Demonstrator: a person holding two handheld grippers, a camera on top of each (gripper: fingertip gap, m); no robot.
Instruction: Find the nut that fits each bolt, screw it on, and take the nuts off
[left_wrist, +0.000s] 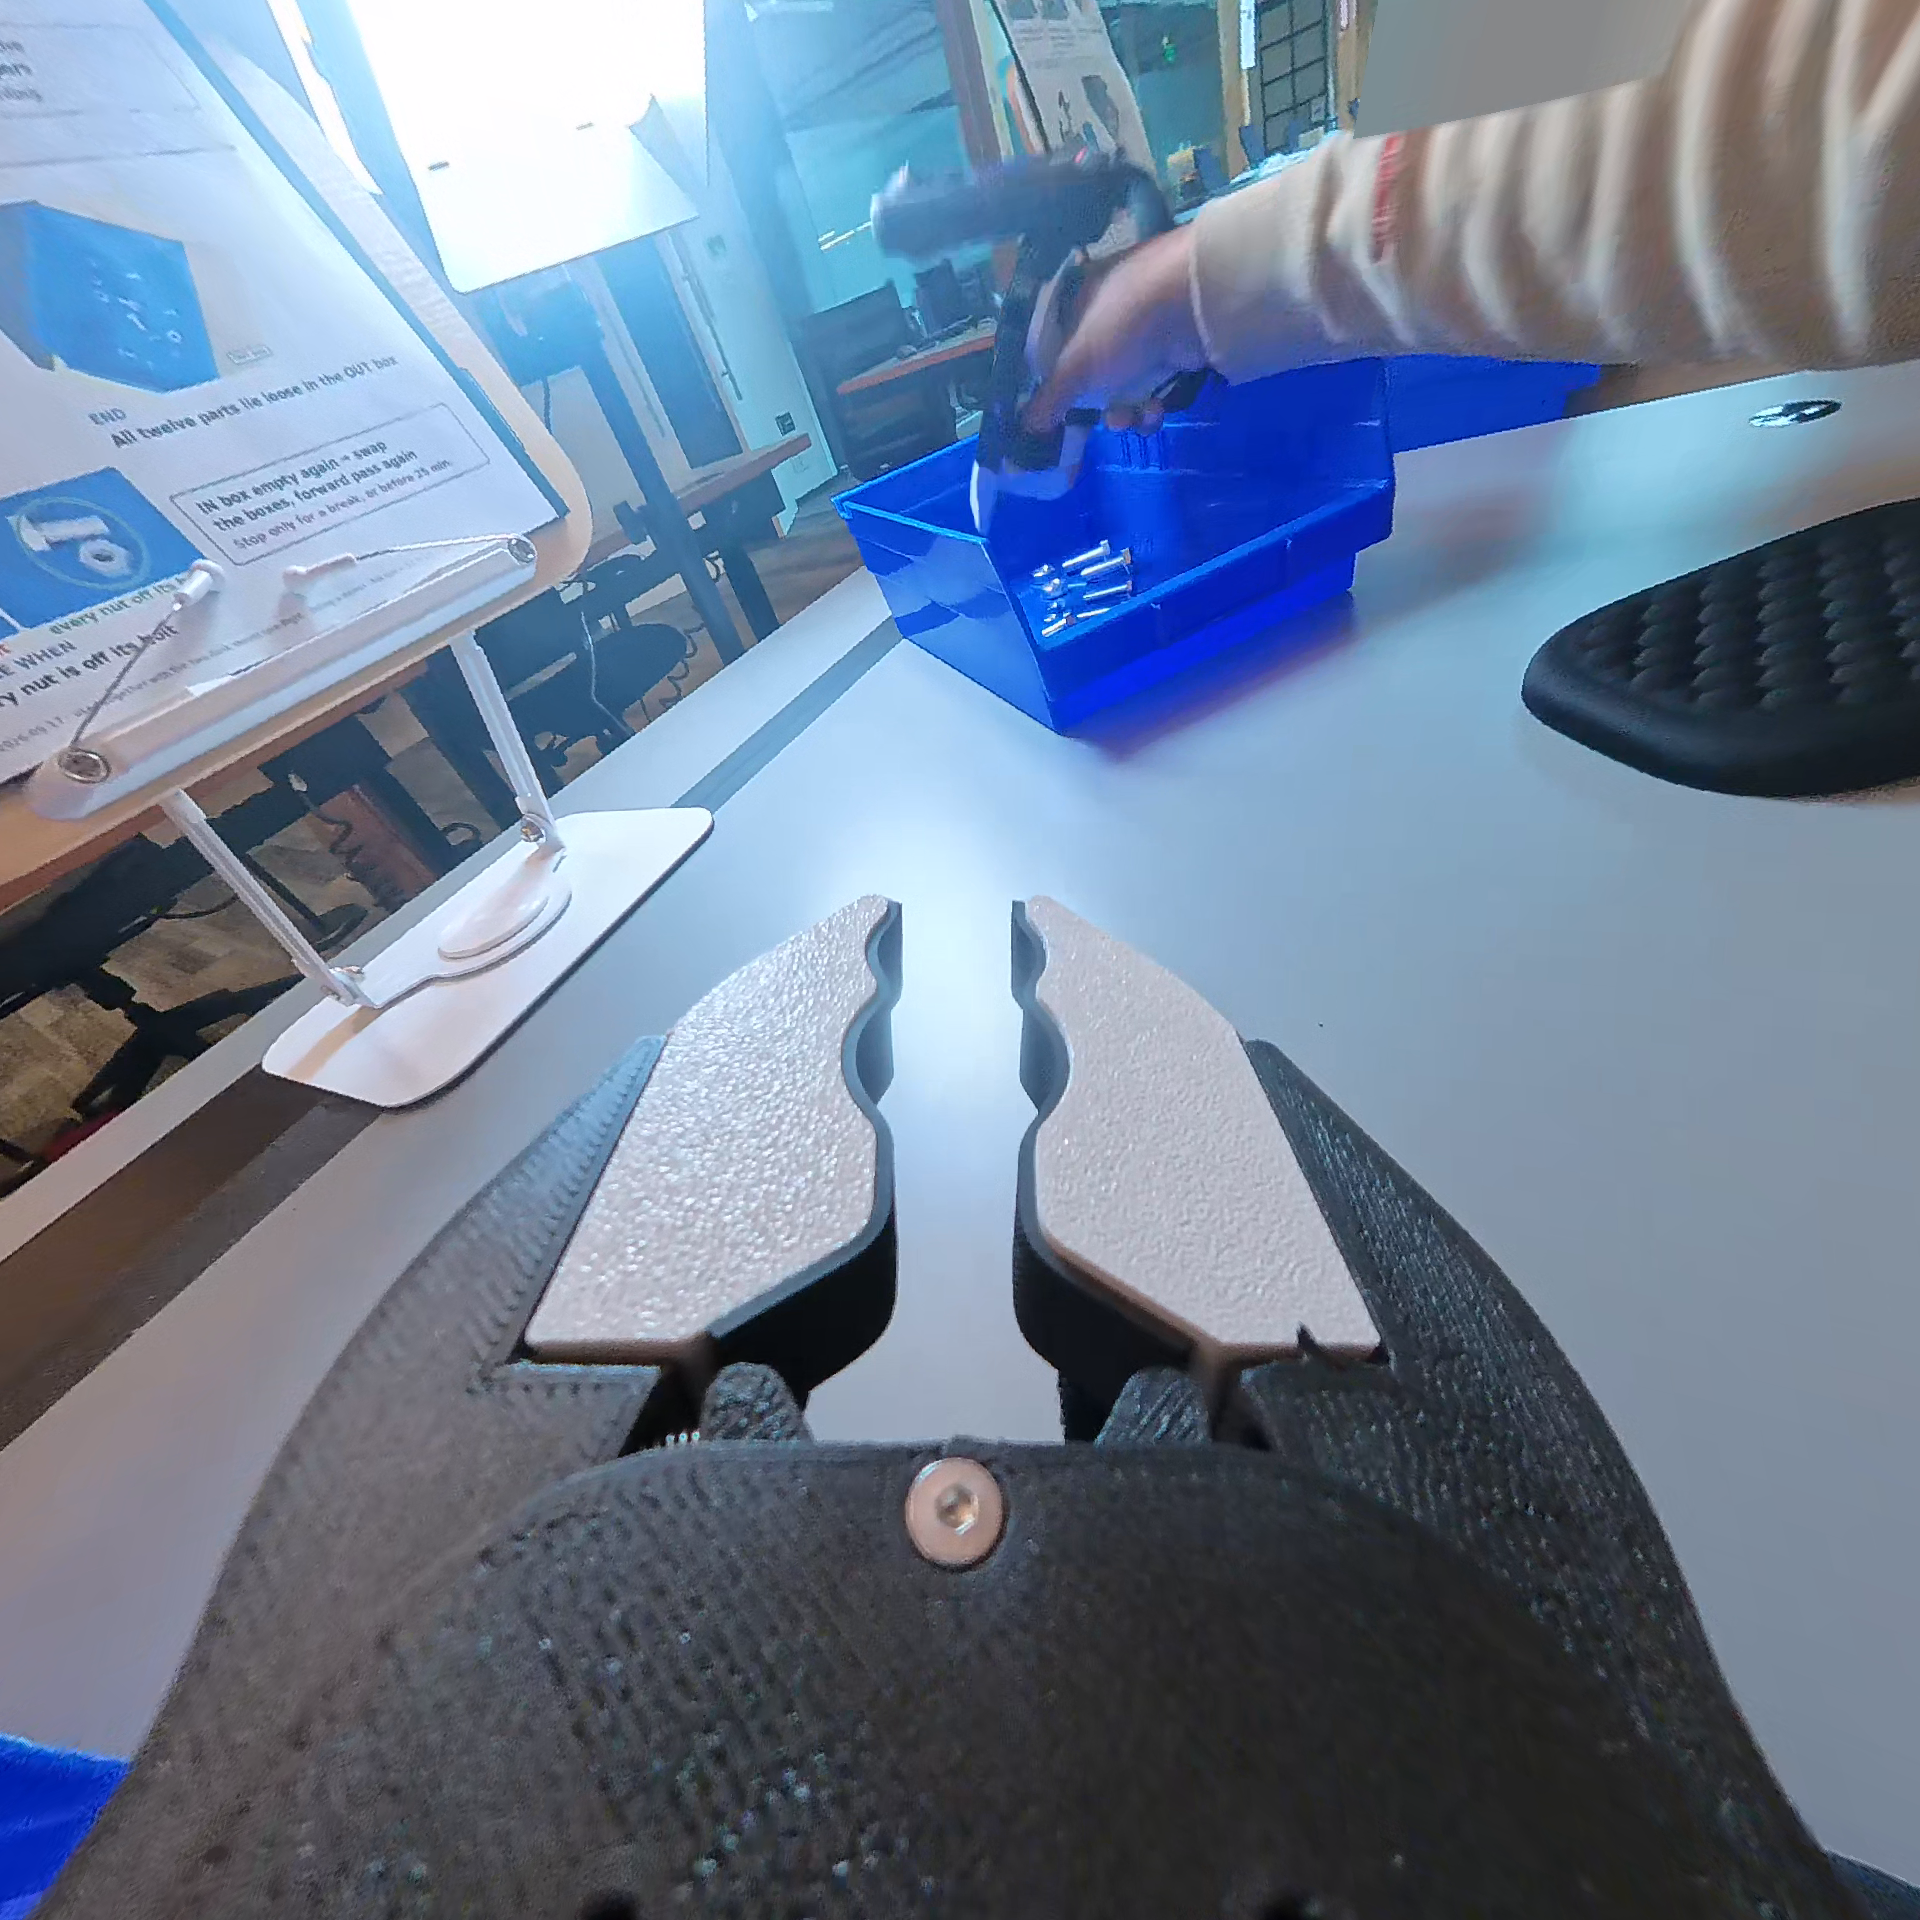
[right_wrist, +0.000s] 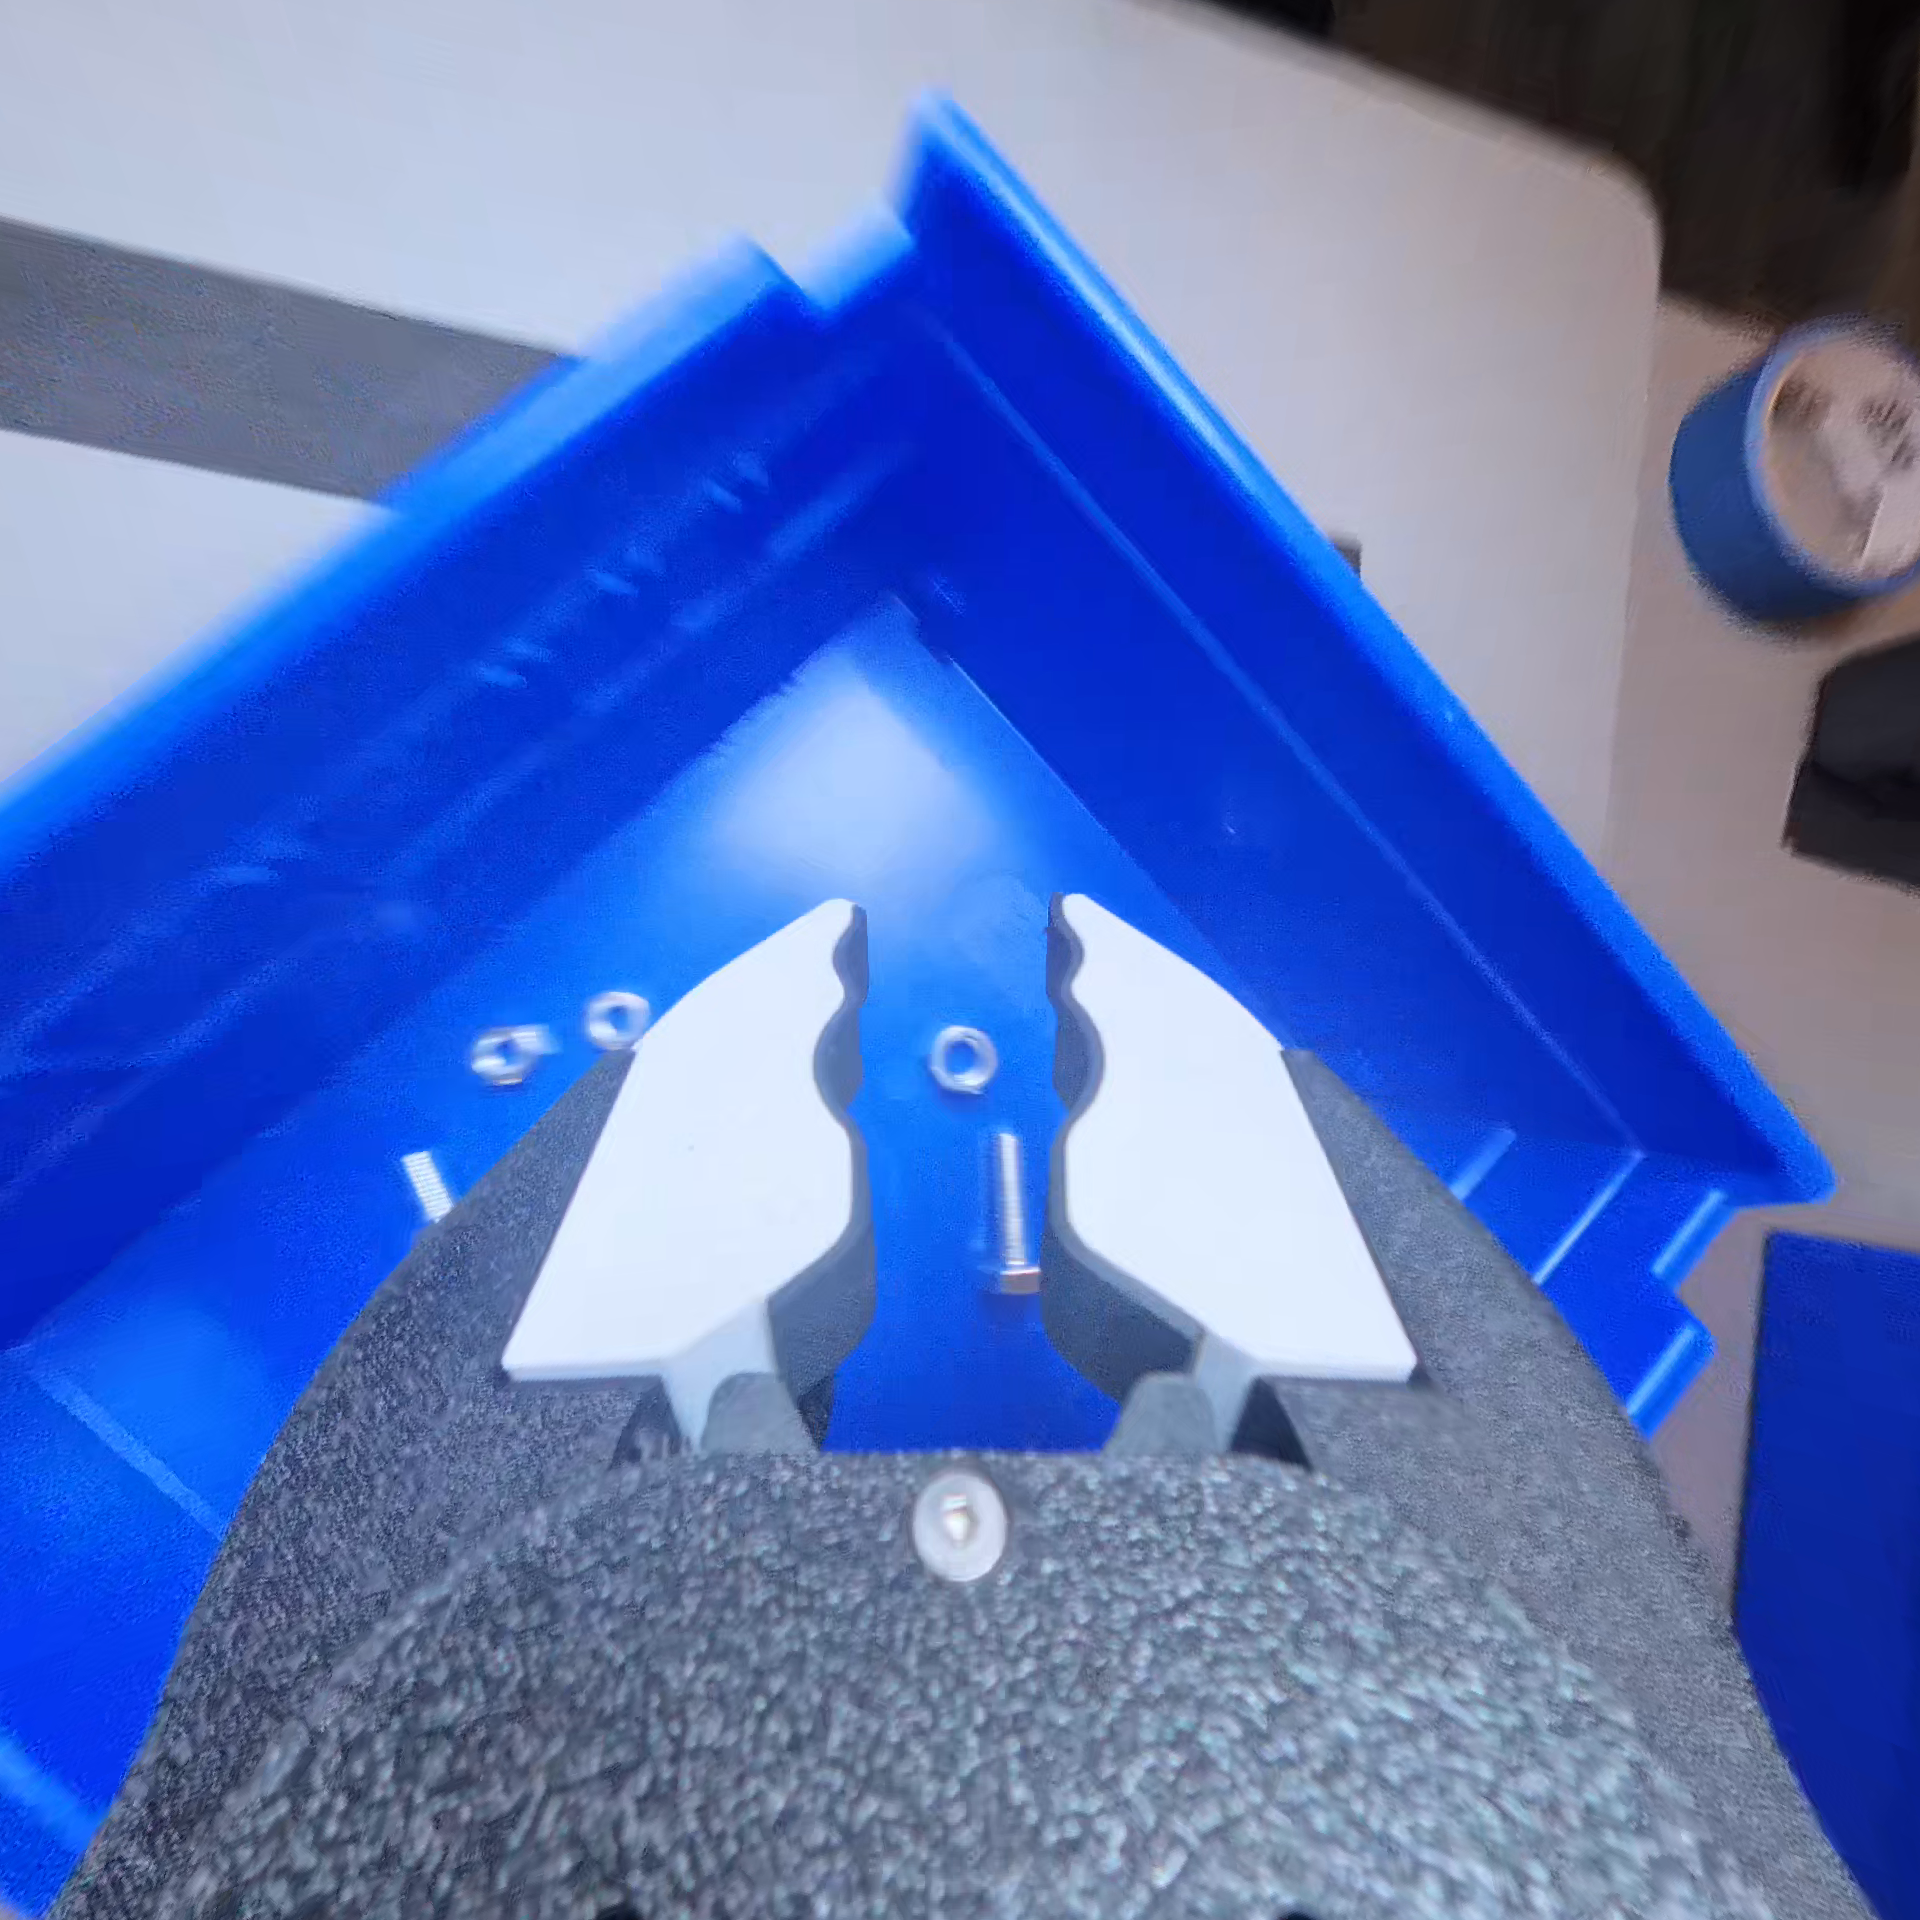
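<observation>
The right tool (right_wrist: 954, 925), fingers apart, is reaching into the blue bin (right_wrist: 1299, 582) over a bolt (right_wrist: 1006, 1205) to pick it, while the left tool (left_wrist: 956, 925) is waiting apart and empty above the desk (left_wrist: 1403, 1039).

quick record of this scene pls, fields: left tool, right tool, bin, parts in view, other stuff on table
left tool: open, empty, low over the bare table
right tool: open, empty, inside the blue bin, above its floor
bin: on the table, holds loose parts
parts in view: bolt and nut between the fingers, two more nuts to the side
other stuff: instruction stand, black pad, blue tape roll
</observation>
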